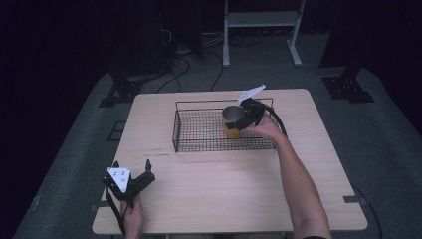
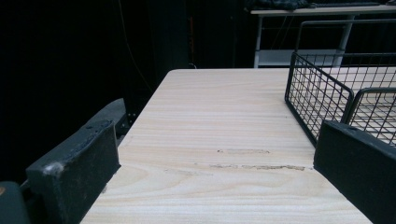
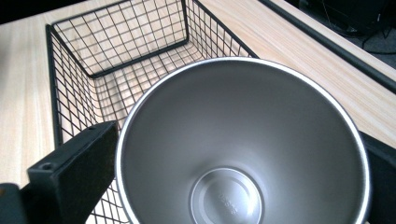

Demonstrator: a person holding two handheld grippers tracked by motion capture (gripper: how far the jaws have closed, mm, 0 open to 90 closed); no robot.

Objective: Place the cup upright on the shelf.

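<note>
A steel-lined cup (image 1: pixel 231 115) with a yellow outside stands inside the right part of a black wire basket (image 1: pixel 175 130) at the table's far middle. My right gripper (image 1: pixel 239 119) is shut on the cup, one jaw on each side of its rim. In the right gripper view the cup (image 3: pixel 243 140) is empty, its mouth faces the camera, and the basket (image 3: pixel 116 42) stretches beyond it. I cannot tell if the cup touches the basket floor. My left gripper (image 1: pixel 132 165) rests open near the table's front left corner, holding nothing. Its jaws frame bare wood (image 2: pixel 224 107) and the basket's corner (image 2: pixel 317 93).
The wooden table (image 1: pixel 224 189) has faint scuff marks (image 2: pixel 252 165) in front of the basket. Beyond the far edge stand a white shelf frame (image 1: pixel 261 30) and dark stands, with cables on the grey floor.
</note>
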